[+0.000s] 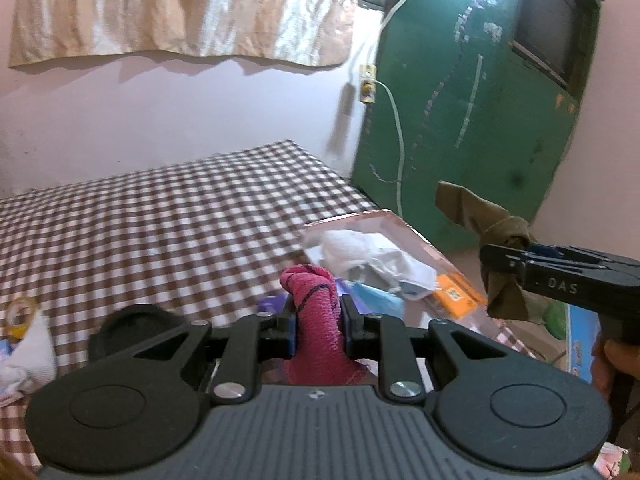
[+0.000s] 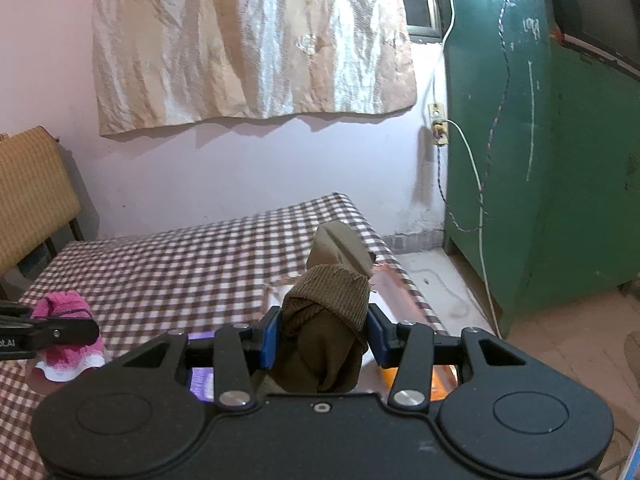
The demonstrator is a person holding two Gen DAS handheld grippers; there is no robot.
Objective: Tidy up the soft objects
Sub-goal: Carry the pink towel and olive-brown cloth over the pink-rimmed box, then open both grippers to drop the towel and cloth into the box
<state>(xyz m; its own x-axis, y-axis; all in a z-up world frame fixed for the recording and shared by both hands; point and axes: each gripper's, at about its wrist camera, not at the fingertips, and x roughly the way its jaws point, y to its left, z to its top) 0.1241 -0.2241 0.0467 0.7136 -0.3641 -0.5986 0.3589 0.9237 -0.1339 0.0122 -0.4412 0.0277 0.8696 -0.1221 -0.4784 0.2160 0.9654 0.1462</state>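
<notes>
The left tool point(image 1: 318, 320) is clamped on a rolled pink knitted cloth with a thin dark stripe point(image 1: 314, 320), its blue-padded jaws pressing both sides of the roll. The lower end of the roll drops behind the tool's black body and is hidden there. In the right wrist view this same cloth shows a white edge low down, and the left tool's tip crosses in front of it.

The right tool point(image 2: 322, 336) is closed on a bunched olive-brown ribbed cloth point(image 2: 328, 320), which fills the gap between its blue pads; a flap of it stands up above the jaws. In the left wrist view another flap hangs below that tool, and a hand point(image 1: 614, 364) on its grip is cut off at the frame edge.

Both tools are held above a bed covered in a brown-and-white checked sheet point(image 1: 160, 220). Near its far corner lies a clear plastic container with a pinkish rim point(image 1: 384, 218), holding crumpled white cloth point(image 1: 360, 252) together with blue and orange items that are blurred and hard to identify. The right tool's body hides most of this container in its own view.

At the left edge of the left wrist view a white cloth with a yellowish ring-shaped thing on it point(image 1: 24, 340) is partly cut off. A green metal cabinet point(image 1: 460, 120) stands beside the bed, and a beige curtain point(image 2: 248, 40) hangs on the pink wall.
</notes>
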